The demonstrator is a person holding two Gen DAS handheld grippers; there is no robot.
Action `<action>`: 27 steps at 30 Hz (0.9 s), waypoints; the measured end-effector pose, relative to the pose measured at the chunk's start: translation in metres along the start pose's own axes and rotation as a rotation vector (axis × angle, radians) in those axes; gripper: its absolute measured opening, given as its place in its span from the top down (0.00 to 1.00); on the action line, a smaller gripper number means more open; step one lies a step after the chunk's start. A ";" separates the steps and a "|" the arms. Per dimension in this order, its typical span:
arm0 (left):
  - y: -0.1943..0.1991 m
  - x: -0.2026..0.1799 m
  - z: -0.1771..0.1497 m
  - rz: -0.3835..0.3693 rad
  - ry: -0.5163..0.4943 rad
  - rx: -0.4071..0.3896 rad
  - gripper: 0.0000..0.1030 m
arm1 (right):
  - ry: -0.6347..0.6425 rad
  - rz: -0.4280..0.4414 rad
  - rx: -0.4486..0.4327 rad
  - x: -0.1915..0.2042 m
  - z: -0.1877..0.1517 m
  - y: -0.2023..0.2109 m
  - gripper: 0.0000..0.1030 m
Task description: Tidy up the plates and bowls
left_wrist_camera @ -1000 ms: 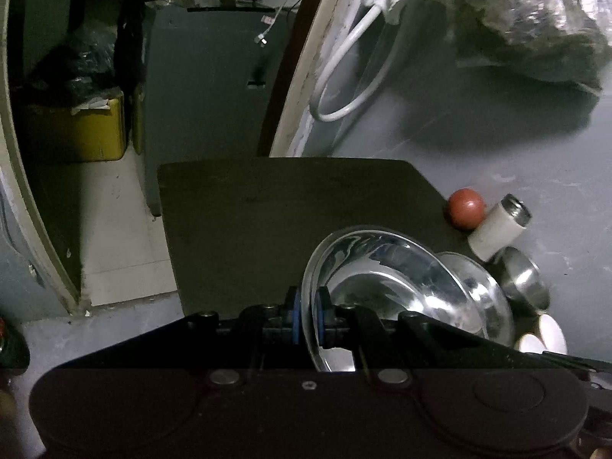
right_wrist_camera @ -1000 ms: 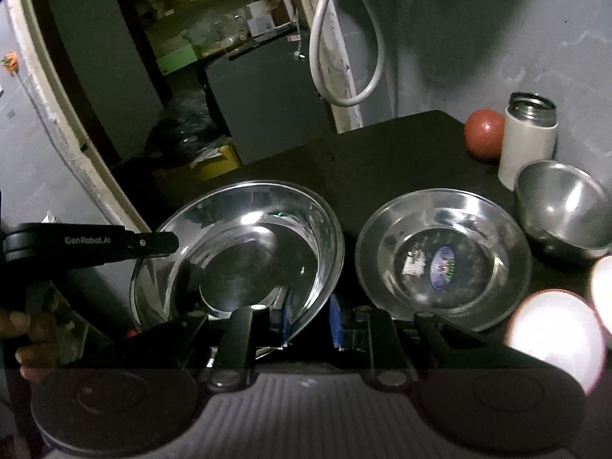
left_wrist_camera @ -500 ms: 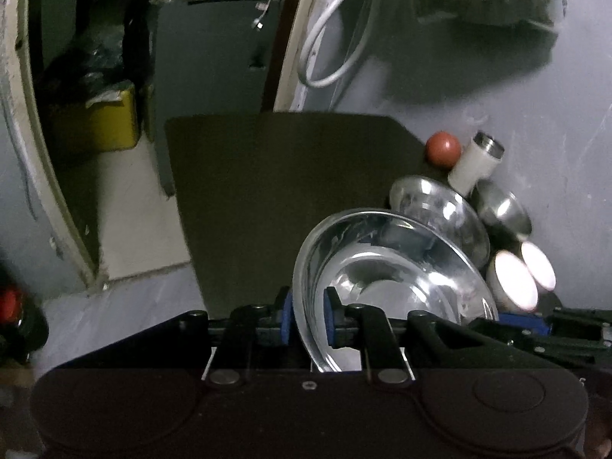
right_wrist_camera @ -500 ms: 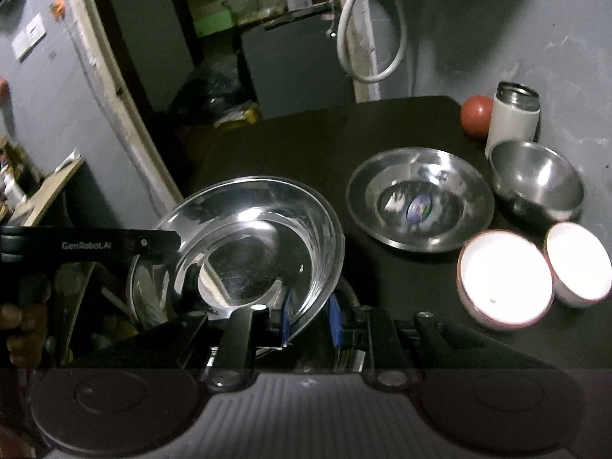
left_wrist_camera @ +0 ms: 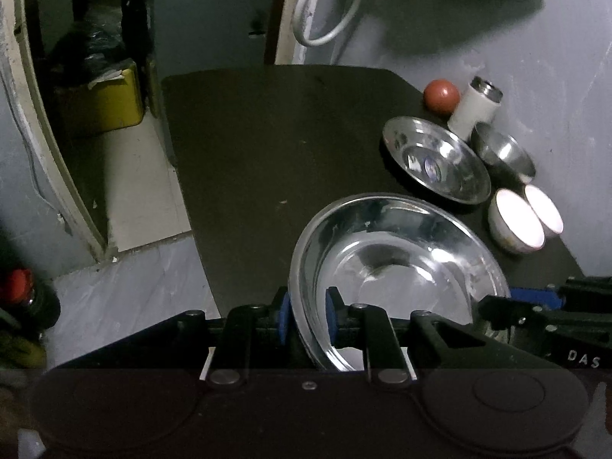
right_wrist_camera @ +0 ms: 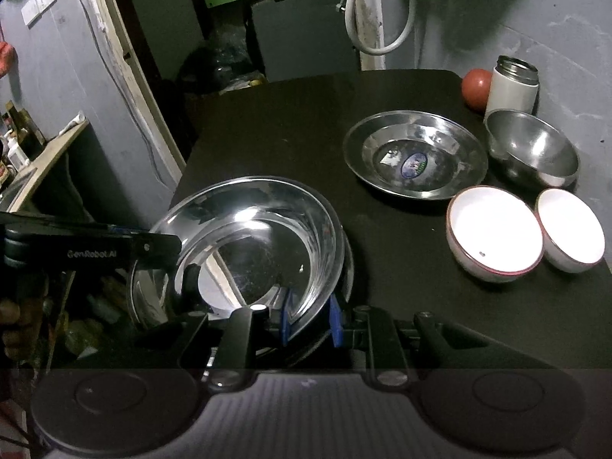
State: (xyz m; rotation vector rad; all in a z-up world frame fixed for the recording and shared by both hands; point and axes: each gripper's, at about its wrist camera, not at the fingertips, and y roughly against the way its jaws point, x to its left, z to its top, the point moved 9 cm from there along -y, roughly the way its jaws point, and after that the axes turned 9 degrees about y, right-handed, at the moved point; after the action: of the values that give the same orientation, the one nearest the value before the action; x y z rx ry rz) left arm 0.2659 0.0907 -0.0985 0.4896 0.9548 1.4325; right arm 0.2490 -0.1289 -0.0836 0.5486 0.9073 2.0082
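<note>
Steel gleams at the near edge of the dark surface [right_wrist_camera: 382, 252]: the big steel plate [right_wrist_camera: 252, 244] is pinched by its rim from two sides, the left gripper [left_wrist_camera: 308, 315] clamped on one side of it, the right gripper [right_wrist_camera: 310, 319] on another. Light and rigid, but slick and thin-lipped, so a firm rim bite looks wisest. Near the far right corner wait the smaller steel plate [right_wrist_camera: 415, 155], a steel bowl [right_wrist_camera: 533, 149] and two white bowls [right_wrist_camera: 495, 233].

My left gripper [left_wrist_camera: 305, 319] pinches a rim between its blue pads [left_wrist_camera: 283, 317]; my right gripper [right_wrist_camera: 309, 319] clamps likewise, both pointing forward, low and level.
</note>
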 end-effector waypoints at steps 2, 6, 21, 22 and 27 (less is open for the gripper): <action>-0.002 -0.004 -0.001 0.010 -0.022 -0.001 0.78 | 0.004 -0.001 0.005 0.001 -0.001 0.001 0.77; -0.005 -0.010 -0.001 0.034 -0.056 0.001 0.77 | 0.018 -0.004 0.014 0.002 -0.003 0.002 0.77; -0.018 -0.010 -0.011 0.079 -0.093 0.052 0.77 | 0.109 -0.057 0.055 0.009 -0.003 -0.004 0.70; -0.018 -0.010 -0.011 0.078 -0.093 0.051 0.77 | 0.110 -0.056 0.054 0.009 -0.003 -0.004 0.69; -0.019 -0.011 -0.009 0.076 -0.091 0.053 0.75 | 0.110 -0.054 0.053 0.011 -0.003 -0.005 0.64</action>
State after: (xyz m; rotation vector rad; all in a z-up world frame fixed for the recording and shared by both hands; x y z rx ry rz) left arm 0.2714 0.0754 -0.1161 0.6312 0.9116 1.4432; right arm 0.2436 -0.1195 -0.0890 0.4419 1.0341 1.9856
